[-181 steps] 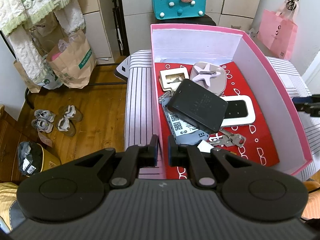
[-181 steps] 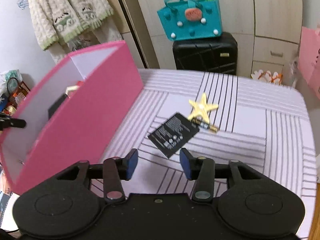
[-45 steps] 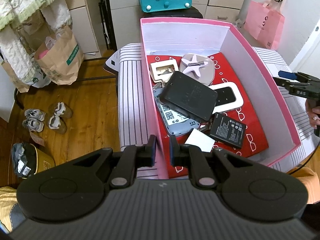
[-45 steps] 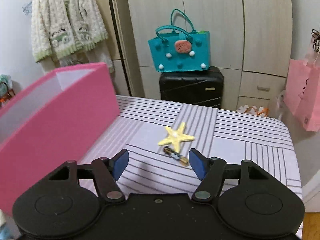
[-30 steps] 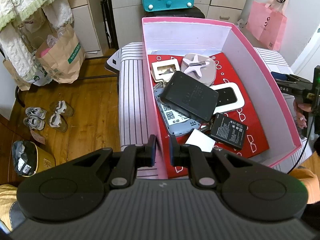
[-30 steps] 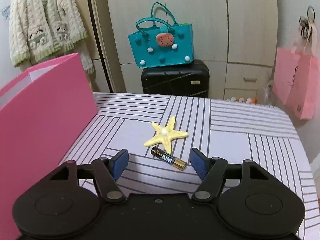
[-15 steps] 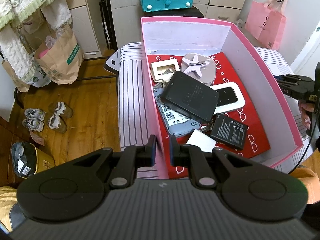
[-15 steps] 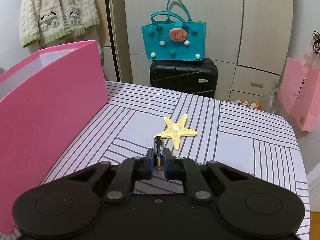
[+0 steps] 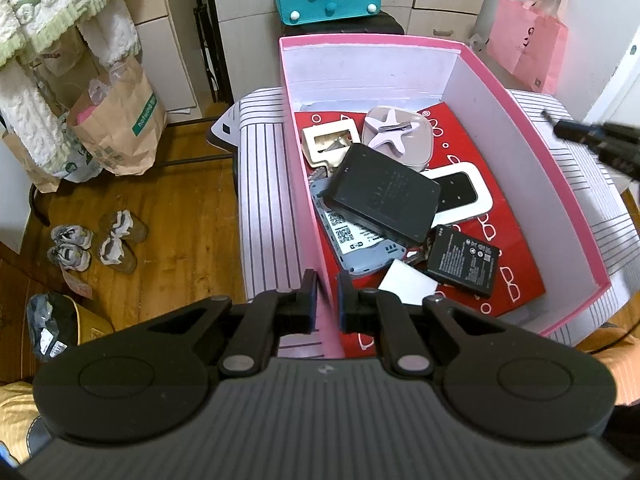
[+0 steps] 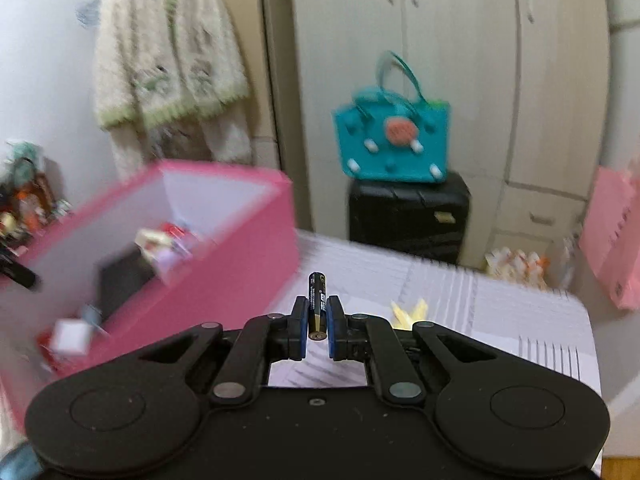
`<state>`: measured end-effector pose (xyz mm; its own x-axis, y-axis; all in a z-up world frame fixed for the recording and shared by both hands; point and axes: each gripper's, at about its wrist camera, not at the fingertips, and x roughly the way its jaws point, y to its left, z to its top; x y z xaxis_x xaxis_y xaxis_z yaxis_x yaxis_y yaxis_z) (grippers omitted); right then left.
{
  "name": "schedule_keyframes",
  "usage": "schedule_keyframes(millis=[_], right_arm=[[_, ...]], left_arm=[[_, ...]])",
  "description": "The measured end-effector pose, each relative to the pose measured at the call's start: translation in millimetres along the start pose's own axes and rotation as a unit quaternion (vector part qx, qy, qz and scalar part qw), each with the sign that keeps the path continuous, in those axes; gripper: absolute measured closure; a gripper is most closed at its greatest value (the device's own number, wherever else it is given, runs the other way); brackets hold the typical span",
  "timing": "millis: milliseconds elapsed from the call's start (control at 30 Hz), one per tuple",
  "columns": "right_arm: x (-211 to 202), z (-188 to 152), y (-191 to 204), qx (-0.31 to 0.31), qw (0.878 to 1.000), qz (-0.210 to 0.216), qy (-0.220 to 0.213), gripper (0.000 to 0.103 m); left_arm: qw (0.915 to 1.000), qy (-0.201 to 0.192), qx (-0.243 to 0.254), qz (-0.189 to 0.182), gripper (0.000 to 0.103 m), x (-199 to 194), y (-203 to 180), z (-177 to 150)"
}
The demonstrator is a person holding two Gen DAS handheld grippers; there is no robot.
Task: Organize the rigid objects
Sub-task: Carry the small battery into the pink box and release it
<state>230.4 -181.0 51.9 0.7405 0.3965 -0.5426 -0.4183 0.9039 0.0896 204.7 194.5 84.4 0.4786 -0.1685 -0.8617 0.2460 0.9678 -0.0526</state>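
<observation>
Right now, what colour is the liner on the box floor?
Red with small white shapes, some like glasses; clearest in the left wrist view.

One pink box (image 9: 576, 216) stands on the striped tabletop (image 9: 264, 200). Inside it lie one black case (image 9: 380, 196), one flat black battery pack (image 9: 464, 266), one grey device with QR labels (image 9: 356, 248), one white-framed device (image 9: 464, 192), one cream frame (image 9: 320, 144), one lilac starfish dish (image 9: 400, 136) and one white card (image 9: 408, 282). One cylindrical battery (image 10: 317, 300) and one yellow starfish (image 10: 408, 312) are outside it. Two tools appear: the left tool (image 9: 325, 300) and the right tool (image 10: 317, 326).
</observation>
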Motion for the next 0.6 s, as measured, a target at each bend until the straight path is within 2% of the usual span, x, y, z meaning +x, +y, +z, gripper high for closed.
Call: schedule_keyframes(millis=[133, 233, 300, 467, 533, 600], right_arm=[[-14, 32, 23, -0.002, 0.998, 0.059, -0.015, 0.092], [-5, 54, 43, -0.005, 0.994, 0.111, 0.005, 0.092], [9, 64, 55, -0.01, 0.992, 0.126, 0.025, 0.092], [59, 80, 77, -0.02, 0.99, 0.118, 0.079, 0.092], [75, 83, 84, -0.035, 0.993, 0.083, 0.077, 0.092], [85, 83, 90, -0.048, 0.994, 0.067, 0.076, 0.092]], left_arm=[[0.9999, -0.009, 0.006, 0.002, 0.094, -1, 0, 0], [0.9999, -0.015, 0.003, 0.0, 0.094, -2, 1, 0], [0.9998, -0.019, 0.002, -0.001, 0.094, -3, 1, -2], [0.9997, -0.023, 0.001, -0.003, 0.094, -3, 2, -2], [0.9997, -0.025, 0.002, -0.004, 0.094, -3, 2, -3], [0.9997, -0.026, 0.002, -0.005, 0.094, -3, 2, -4]])
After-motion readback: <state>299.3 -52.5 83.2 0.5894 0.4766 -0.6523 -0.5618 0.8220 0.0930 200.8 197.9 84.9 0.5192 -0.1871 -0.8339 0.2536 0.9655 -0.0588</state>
